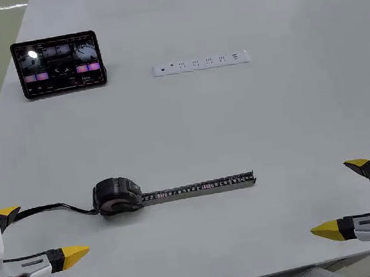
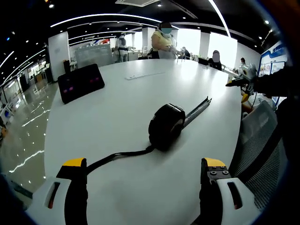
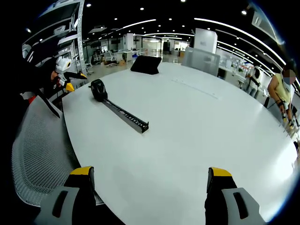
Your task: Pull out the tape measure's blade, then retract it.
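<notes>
Tape measure (image 1: 117,196) on counter (image 1: 203,123), blade (image 1: 197,188) part out, between left hand-held gripper (image 1: 43,232) and right hand-held gripper (image 1: 339,196), both gaping and empty; case (image 2: 166,126) probably hard, weighty, slick, so pinch its flanks; blade thin, springy, take it at the tip.

Overhead, opposing low views share tape measure (image 1: 117,196)

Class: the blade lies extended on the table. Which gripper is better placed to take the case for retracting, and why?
Probably the left. The left gripper sits open near the case, which lies straight ahead of its jaws. The right gripper is out past the blade tip.
</notes>
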Demonstrator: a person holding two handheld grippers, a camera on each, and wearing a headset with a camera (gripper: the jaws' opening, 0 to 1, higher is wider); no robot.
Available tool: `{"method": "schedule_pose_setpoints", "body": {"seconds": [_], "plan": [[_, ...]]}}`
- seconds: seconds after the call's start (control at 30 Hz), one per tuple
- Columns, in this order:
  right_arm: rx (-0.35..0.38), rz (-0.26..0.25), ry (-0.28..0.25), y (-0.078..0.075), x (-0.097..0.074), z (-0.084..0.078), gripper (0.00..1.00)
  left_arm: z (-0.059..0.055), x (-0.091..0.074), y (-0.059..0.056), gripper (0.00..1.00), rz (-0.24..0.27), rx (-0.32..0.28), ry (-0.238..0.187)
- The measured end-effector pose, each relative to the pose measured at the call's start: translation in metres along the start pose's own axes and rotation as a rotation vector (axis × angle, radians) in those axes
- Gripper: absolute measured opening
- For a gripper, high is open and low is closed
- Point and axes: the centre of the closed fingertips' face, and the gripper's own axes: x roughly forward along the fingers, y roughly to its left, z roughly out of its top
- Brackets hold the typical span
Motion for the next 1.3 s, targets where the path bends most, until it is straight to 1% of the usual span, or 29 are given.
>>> {"method": "schedule_pose_setpoints", "body": {"seconds": [0.13, 0.27, 0.5, 0.57, 0.63, 0.7, 0.93, 0.97, 1.03, 1.1, 1.13, 1.17, 1.23, 1.27, 1.3], "plan": [[0.002, -0.005, -0.017, -0.003, -0.001, 0.006, 0.99, 0.005, 0.002, -0.002, 0.99, -0.004, -0.023, -0.015], [-0.010, -0.007, -0.019, -0.004, -0.002, 0.008, 0.99, 0.008, 0.003, -0.004, 0.99, -0.001, -0.023, -0.019], [-0.035, 0.001, -0.003, -0.004, -0.004, 0.008, 0.99, 0.009, 0.004, -0.007, 0.99, -0.005, -0.022, -0.006], [-0.036, 0.014, 0.002, -0.002, -0.004, 0.009, 0.99, 0.011, 0.004, -0.007, 0.99, -0.007, -0.031, -0.011], [-0.045, 0.029, 0.012, 0.000, -0.003, 0.009, 0.99, 0.012, 0.004, -0.007, 0.99, -0.003, -0.026, -0.013], [-0.064, 0.029, 0.017, 0.000, -0.003, 0.011, 0.99, 0.014, 0.005, -0.007, 0.99, -0.001, -0.030, -0.012], [-0.082, 0.036, 0.016, -0.002, -0.001, 0.018, 0.99, 0.020, 0.006, -0.006, 0.99, 0.001, -0.018, -0.022], [-0.087, 0.042, 0.021, -0.002, -0.001, 0.019, 0.99, 0.023, 0.006, -0.005, 0.99, 0.003, -0.023, -0.023], [-0.104, 0.046, 0.028, -0.002, 0.001, 0.022, 0.99, 0.027, 0.008, -0.005, 0.99, 0.009, -0.028, -0.013], [-0.121, 0.050, 0.039, -0.003, 0.003, 0.023, 0.99, 0.032, 0.010, -0.005, 0.99, 0.025, -0.012, -0.004], [-0.131, 0.056, 0.048, -0.004, 0.005, 0.025, 0.99, 0.035, 0.012, -0.004, 0.99, 0.038, -0.005, 0.009], [-0.140, 0.061, 0.053, -0.004, 0.006, 0.025, 0.99, 0.038, 0.013, -0.005, 0.99, 0.043, -0.007, 0.010], [-0.159, 0.076, 0.065, -0.005, 0.009, 0.028, 0.99, 0.050, 0.016, -0.008, 0.99, 0.045, -0.019, -0.013], [-0.164, 0.081, 0.067, -0.006, 0.010, 0.030, 0.99, 0.054, 0.018, -0.010, 0.99, 0.042, -0.022, -0.019], [-0.172, 0.088, 0.068, -0.006, 0.012, 0.033, 0.99, 0.057, 0.020, -0.013, 0.99, 0.041, -0.019, -0.016]]}}
